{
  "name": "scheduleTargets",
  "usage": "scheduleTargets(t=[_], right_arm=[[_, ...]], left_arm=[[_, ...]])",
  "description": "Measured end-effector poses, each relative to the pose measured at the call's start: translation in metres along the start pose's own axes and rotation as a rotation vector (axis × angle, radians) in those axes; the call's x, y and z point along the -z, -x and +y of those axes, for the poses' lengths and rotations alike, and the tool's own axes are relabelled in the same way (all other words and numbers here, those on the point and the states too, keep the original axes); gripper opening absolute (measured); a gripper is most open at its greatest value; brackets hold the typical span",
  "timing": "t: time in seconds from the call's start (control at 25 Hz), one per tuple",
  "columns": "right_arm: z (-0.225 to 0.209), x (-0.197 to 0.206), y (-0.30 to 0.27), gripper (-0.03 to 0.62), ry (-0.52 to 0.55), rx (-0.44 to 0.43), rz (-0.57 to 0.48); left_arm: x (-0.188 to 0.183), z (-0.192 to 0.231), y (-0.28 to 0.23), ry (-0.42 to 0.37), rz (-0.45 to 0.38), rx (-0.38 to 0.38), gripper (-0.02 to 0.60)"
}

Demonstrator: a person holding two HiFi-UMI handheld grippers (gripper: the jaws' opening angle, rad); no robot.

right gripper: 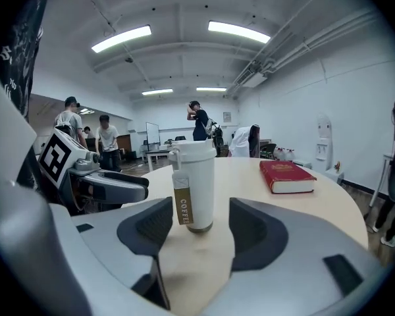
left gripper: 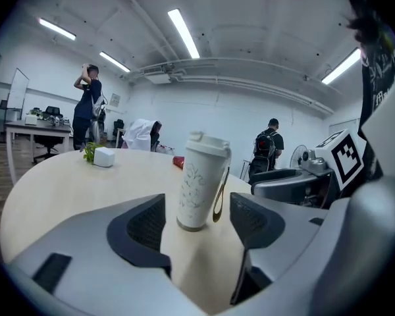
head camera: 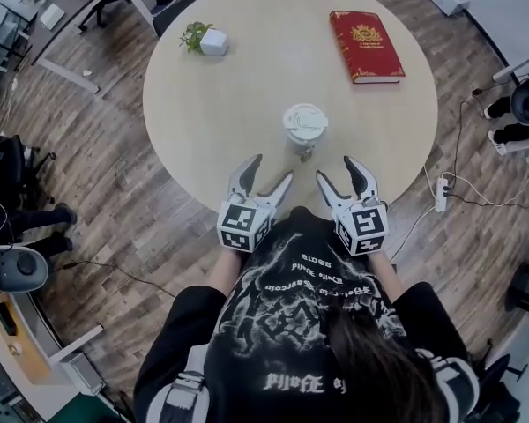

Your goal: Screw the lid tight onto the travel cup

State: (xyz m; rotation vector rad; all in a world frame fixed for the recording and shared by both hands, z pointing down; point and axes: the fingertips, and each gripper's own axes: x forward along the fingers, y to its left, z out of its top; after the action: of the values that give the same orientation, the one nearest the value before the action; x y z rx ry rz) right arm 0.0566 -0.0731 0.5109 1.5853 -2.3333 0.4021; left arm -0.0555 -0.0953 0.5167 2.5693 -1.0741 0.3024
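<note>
A white travel cup (head camera: 305,129) stands upright on the round table (head camera: 203,139), its white lid sitting on top and a brown strap hanging at its side. Both grippers hover at the table's near edge, a short way in front of the cup and not touching it. My left gripper (head camera: 273,170) is open and empty; in the left gripper view the cup (left gripper: 201,180) shows beyond its jaws (left gripper: 196,219). My right gripper (head camera: 335,170) is open too, and in the right gripper view the cup (right gripper: 194,186) stands just past its fingertips (right gripper: 196,226).
A red book (head camera: 366,45) lies at the table's far right. A small plant in a white pot (head camera: 207,40) sits at the far left. Office chairs, desks and a power strip (head camera: 441,192) surround the table on the wooden floor. People stand in the background.
</note>
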Motion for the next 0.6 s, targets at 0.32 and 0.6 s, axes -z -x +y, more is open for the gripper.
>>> scheduleTargets(t=[0.32, 0.6], right_arm=[[-0.0052, -0.0084, -0.0004, 0.008, 0.022, 0.032, -0.017], [-0.0062, -0.0005, -0.0047, 0.006, 0.01, 0.023, 0.014]], left_arm=[[-0.0103, 0.002, 0.0053, -0.008, -0.034, -0.037, 0.03], [-0.004, 0.005, 0.0049, 0.029, -0.037, -0.04, 0.021]])
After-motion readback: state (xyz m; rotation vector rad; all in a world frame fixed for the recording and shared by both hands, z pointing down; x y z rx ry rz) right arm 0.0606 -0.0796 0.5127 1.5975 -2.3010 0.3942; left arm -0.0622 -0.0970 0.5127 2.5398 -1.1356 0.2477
